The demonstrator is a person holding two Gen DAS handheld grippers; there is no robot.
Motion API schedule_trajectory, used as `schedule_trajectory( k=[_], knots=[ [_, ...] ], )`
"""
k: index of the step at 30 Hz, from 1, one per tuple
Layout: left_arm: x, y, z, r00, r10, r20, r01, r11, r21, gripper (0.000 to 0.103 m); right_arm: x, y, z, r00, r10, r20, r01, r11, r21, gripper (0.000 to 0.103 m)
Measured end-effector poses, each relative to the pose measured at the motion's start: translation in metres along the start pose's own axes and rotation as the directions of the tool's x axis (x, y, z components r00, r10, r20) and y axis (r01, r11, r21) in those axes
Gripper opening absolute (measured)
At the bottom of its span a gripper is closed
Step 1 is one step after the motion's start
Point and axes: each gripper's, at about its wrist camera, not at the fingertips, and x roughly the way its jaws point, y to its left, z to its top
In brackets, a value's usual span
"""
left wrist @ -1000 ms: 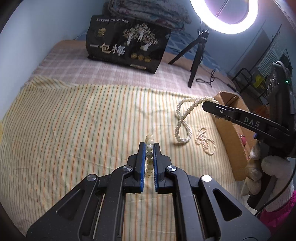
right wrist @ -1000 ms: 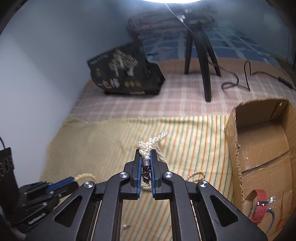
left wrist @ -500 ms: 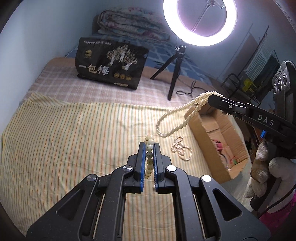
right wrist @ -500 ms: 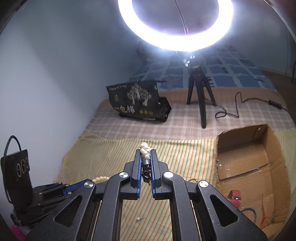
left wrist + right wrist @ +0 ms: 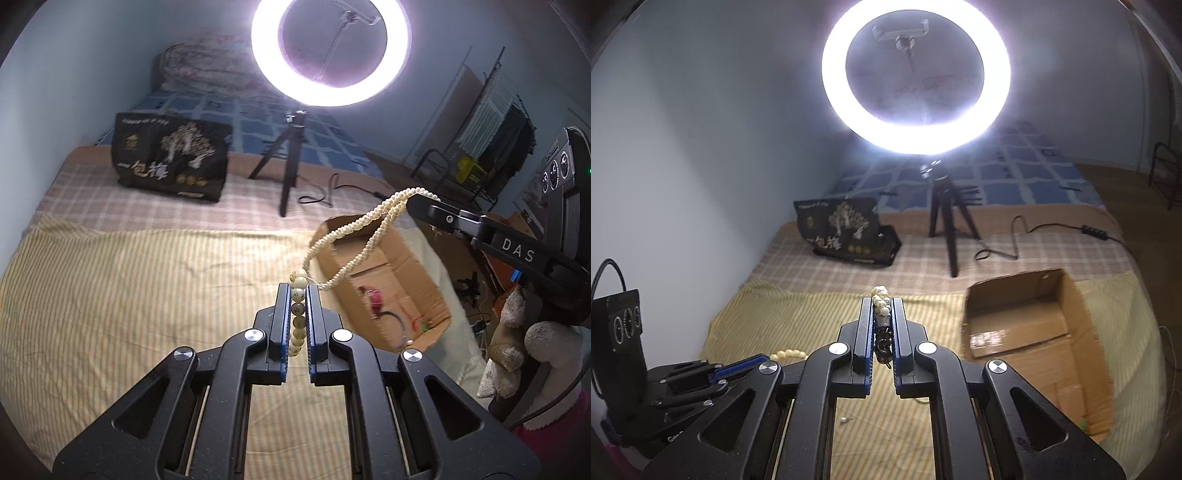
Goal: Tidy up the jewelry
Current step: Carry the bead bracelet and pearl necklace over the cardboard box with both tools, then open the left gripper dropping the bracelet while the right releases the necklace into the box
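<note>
The left gripper [image 5: 298, 306] is clenched on one bracelet [image 5: 297, 314] of big beads. The right gripper [image 5: 882, 325] grips one pearl necklace [image 5: 354, 240], which hangs above one cardboard box [image 5: 417, 266] at 2 o'clock in the left view. One red item [image 5: 375, 297] lies inside the box.

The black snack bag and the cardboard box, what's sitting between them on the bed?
In the right wrist view, the ring light's tripod and its trailing cable stand on the checked sheet between the black snack bag and the cardboard box.
</note>
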Motion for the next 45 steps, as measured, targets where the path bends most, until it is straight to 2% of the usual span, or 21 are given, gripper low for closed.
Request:
schedule_trajectory(
  k=[10, 21, 33, 45],
  knots=[
    [0.017, -0.049, 0.003, 0.998, -0.061, -0.012, 0.062, 0.998, 0.027, 0.005, -0.044, -0.042, -0.002, 0.995, -0.09, 0.052, 0.088, 0.995, 0.036, 0.006],
    [0.049, -0.103, -0.009, 0.992, -0.106, -0.07, 0.113, 0.989, 0.092, 0.005, -0.066, -0.11, -0.02, 0.982, -0.187, 0.037, 0.181, 0.976, 0.118, 0.007],
    [0.086, -0.14, -0.026, 0.982, -0.121, -0.143, 0.14, 0.981, 0.137, 0.005, -0.051, -0.162, -0.039, 0.982, -0.187, -0.026, 0.188, 0.96, 0.207, 0.007],
    [0.103, -0.153, -0.036, 0.979, -0.103, -0.175, 0.136, 0.973, 0.186, 0.005, -0.037, -0.167, -0.044, 0.985, -0.164, -0.05, 0.171, 0.966, 0.193, 0.007]
  ],
)
